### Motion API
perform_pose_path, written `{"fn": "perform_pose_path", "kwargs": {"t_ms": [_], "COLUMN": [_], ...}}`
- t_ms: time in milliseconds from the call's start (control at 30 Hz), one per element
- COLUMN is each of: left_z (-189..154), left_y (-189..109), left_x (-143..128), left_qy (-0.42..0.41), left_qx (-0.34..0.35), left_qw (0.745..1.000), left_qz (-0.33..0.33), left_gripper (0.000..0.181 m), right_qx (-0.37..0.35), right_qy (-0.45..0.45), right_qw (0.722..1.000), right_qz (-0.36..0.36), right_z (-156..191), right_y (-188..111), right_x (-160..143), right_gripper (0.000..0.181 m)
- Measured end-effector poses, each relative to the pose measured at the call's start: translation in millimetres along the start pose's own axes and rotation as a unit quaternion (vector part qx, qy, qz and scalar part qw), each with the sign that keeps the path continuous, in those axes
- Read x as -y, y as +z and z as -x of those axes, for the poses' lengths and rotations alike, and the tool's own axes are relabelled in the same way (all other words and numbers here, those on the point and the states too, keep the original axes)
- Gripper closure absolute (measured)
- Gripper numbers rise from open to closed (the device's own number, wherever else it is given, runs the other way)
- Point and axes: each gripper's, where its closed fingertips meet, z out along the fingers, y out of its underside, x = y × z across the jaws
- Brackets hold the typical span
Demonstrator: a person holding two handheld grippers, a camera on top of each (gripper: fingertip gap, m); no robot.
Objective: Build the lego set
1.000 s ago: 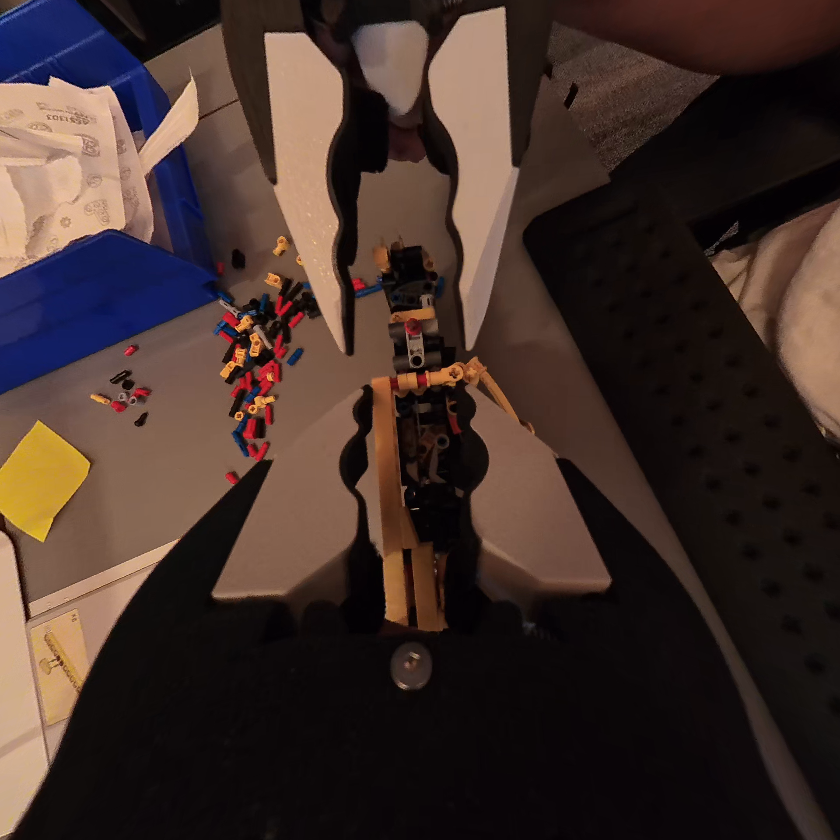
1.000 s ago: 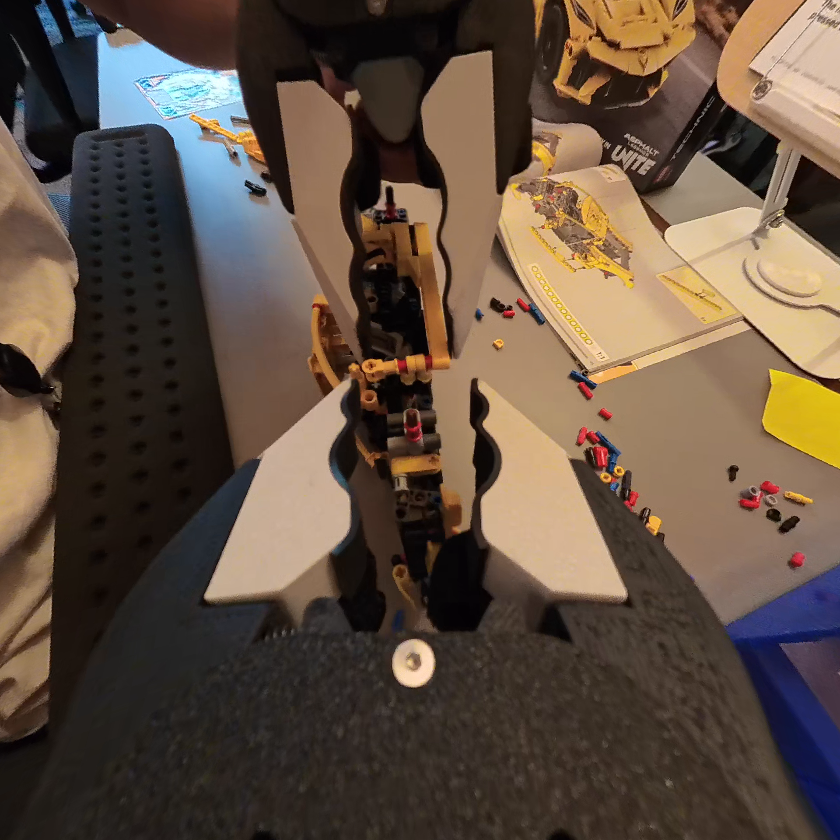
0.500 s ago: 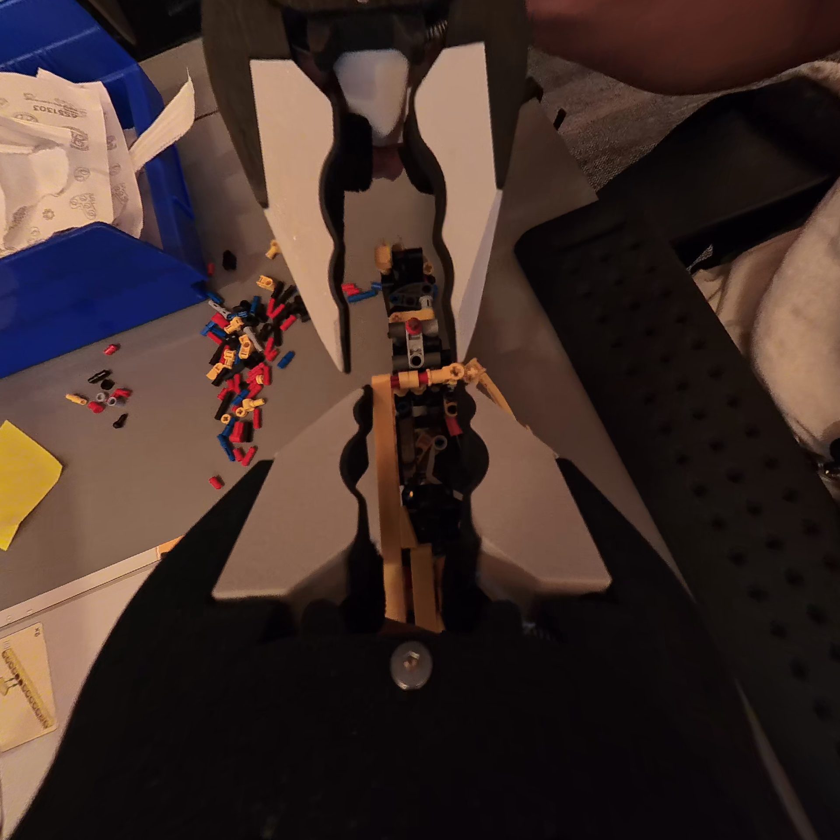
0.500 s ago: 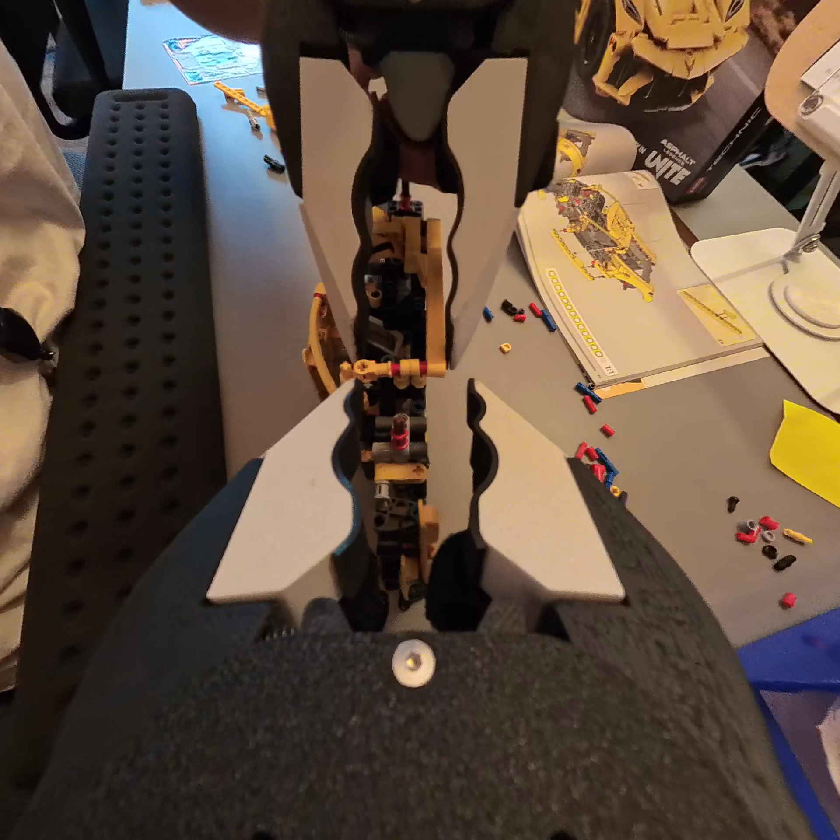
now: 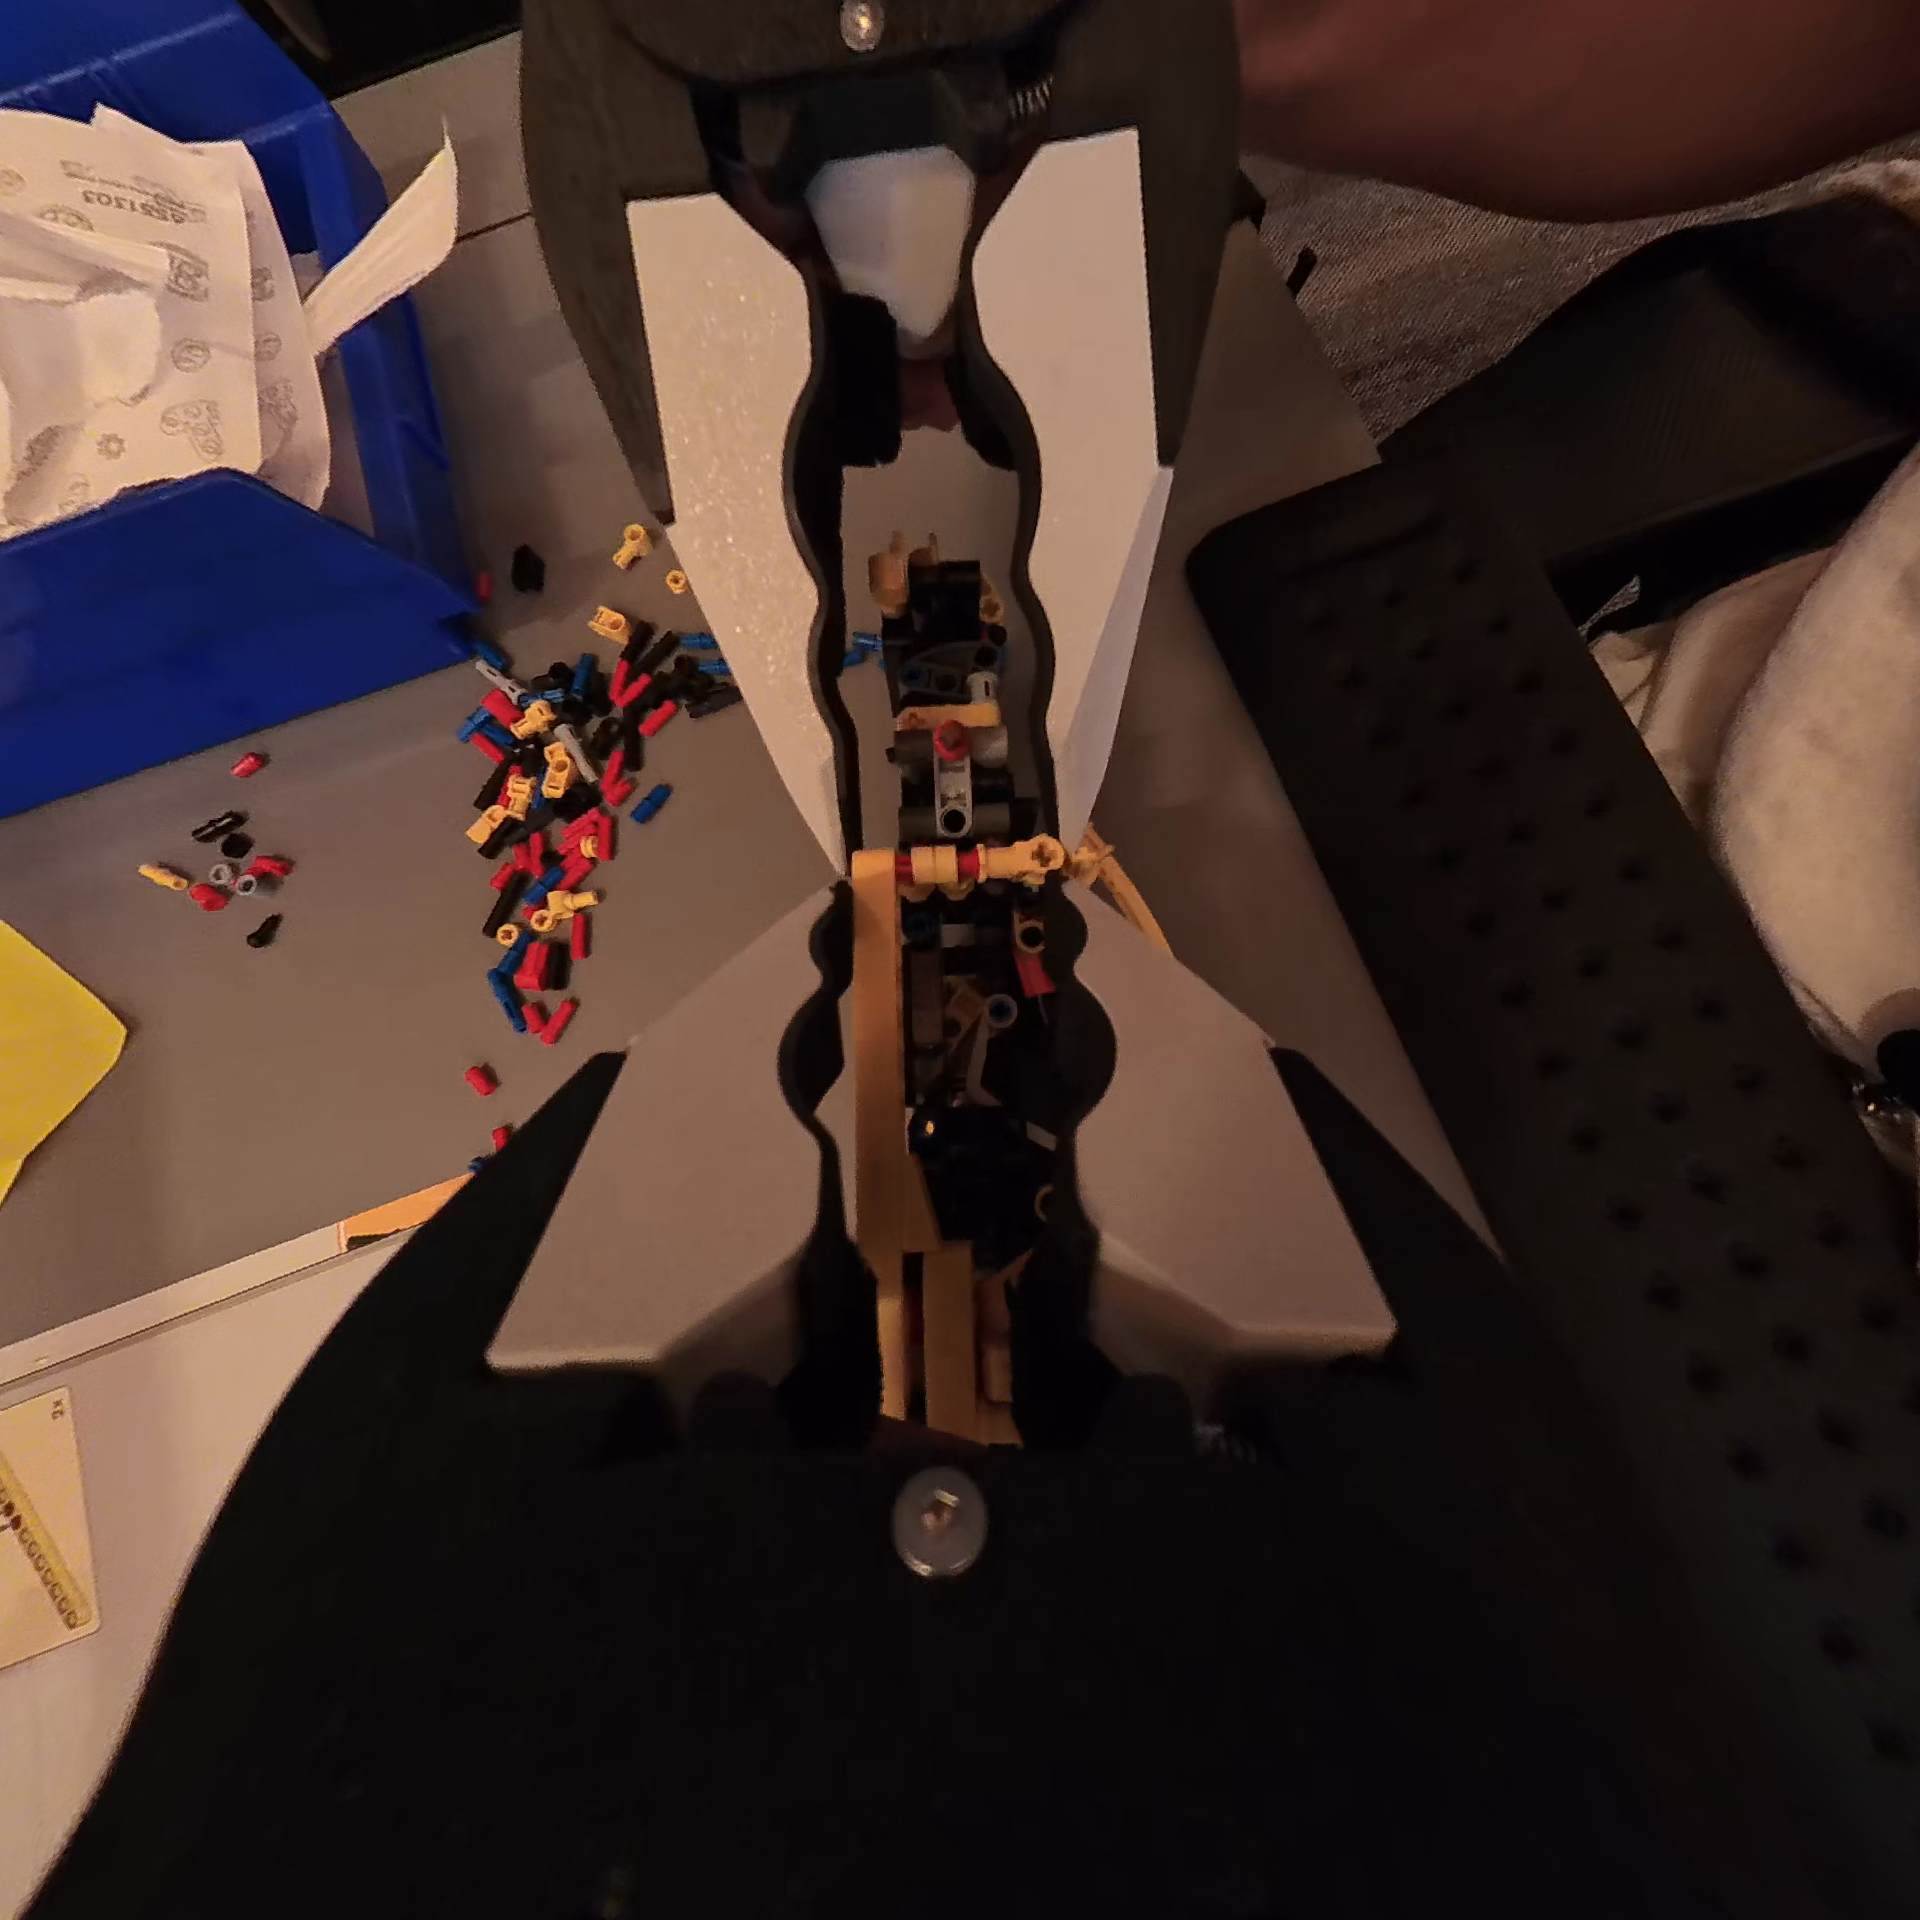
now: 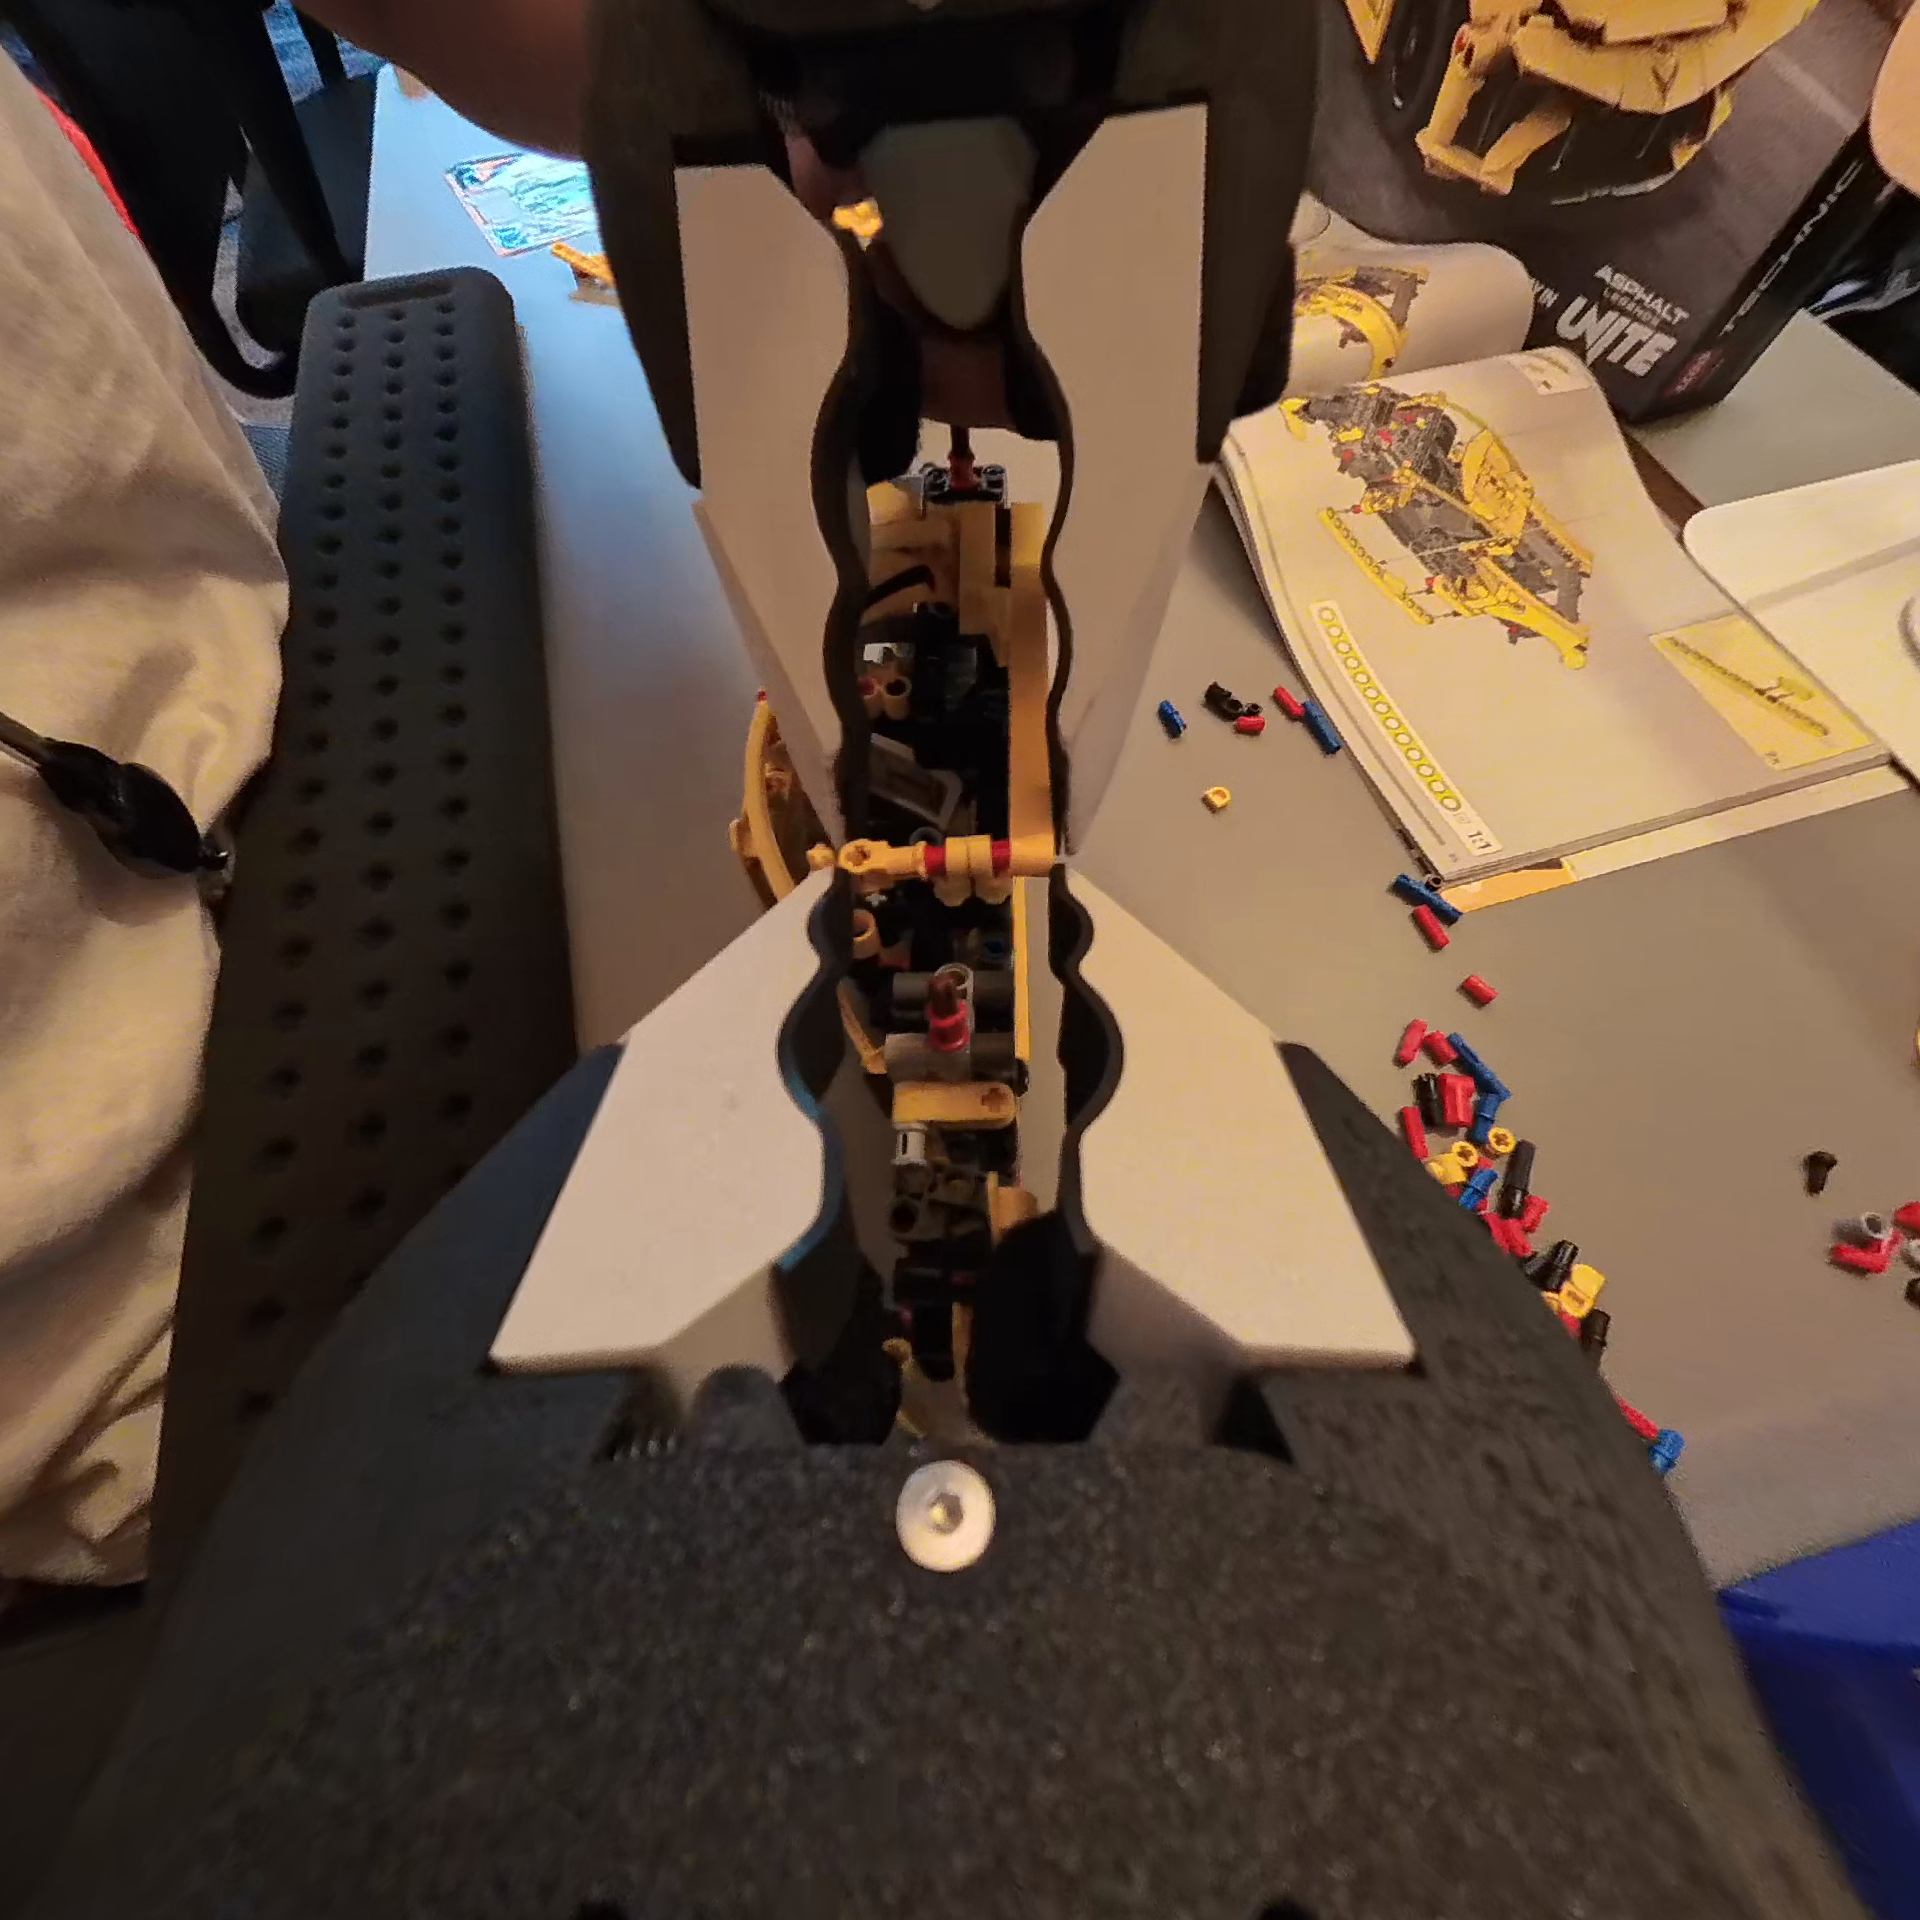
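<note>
The left gripper and the right gripper meet tip to tip above the grey bench, each clamped on one end of the long yellow-and-black lego model held between them. Loose pins lie on the bench beside a blue bin, near an open instruction booklet.

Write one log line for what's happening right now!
left gripper: shut on lego model | right gripper: shut on lego model | loose pieces: on table
</note>
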Motion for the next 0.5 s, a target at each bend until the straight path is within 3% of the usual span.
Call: {"fn": "perform_pose_path", "kwargs": {"t_ms": [467, 500], "left_z": [2.0, 4.7], "left_y": [0.9, 0.9], "left_x": [0.1, -0.1], "left_qy": [0.006, 0.011], "left_qx": [0.001, 0.012], "left_qw": [1.000, 1.000], "left_qz": [0.003, 0.003], "left_gripper": [0.148, 0.160], "right_qx": [0.004, 0.003], "right_qy": [0.035, 0.034], "right_qw": [0.999, 0.999], "right_qz": [0.015, 0.016], "right_z": [0.4, 0.5], "right_y": [0.0, 0.0], "right_x": [-0.9, -1.0], "right_gripper": [0.147, 0.147]}}
